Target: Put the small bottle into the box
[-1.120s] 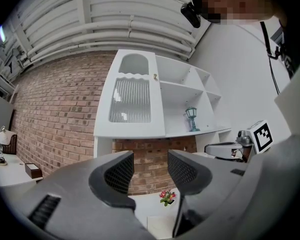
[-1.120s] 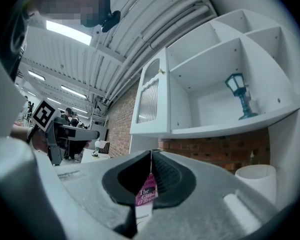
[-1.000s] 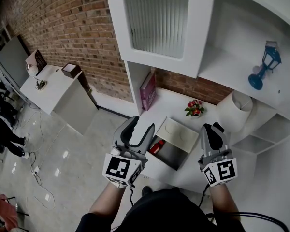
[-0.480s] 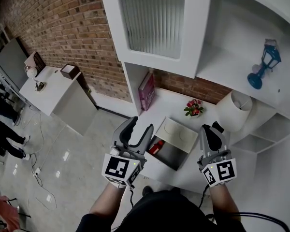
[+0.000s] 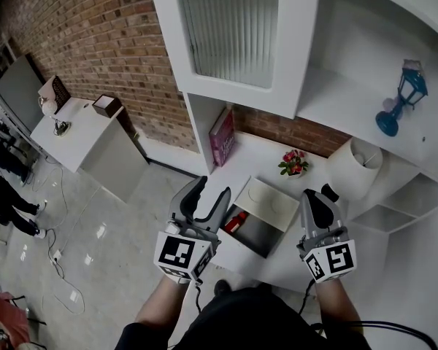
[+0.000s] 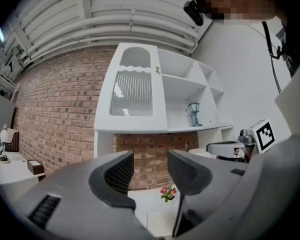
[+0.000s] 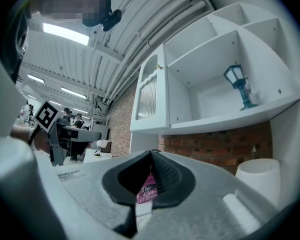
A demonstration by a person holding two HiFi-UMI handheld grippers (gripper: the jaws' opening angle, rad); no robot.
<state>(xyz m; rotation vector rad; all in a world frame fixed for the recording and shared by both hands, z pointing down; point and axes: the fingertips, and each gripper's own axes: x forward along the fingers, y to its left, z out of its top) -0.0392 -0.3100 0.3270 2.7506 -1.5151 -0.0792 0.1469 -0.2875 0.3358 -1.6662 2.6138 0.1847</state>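
Head view: small bottle (image 5: 236, 222), red, lying at the left edge of the box (image 5: 257, 233); inside or just beside, cannot tell. Left gripper view: left gripper (image 6: 150, 171) gaping wide, holding nothing. Right gripper view: right gripper (image 7: 151, 156) staying pinched together, empty. Bottle probably light, rigid, slick; gripping across its body looking safest

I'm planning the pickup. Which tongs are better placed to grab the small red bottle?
Left, probably. The left tongs are open, close beside the small red bottle; the right tongs are shut, across the box from it.
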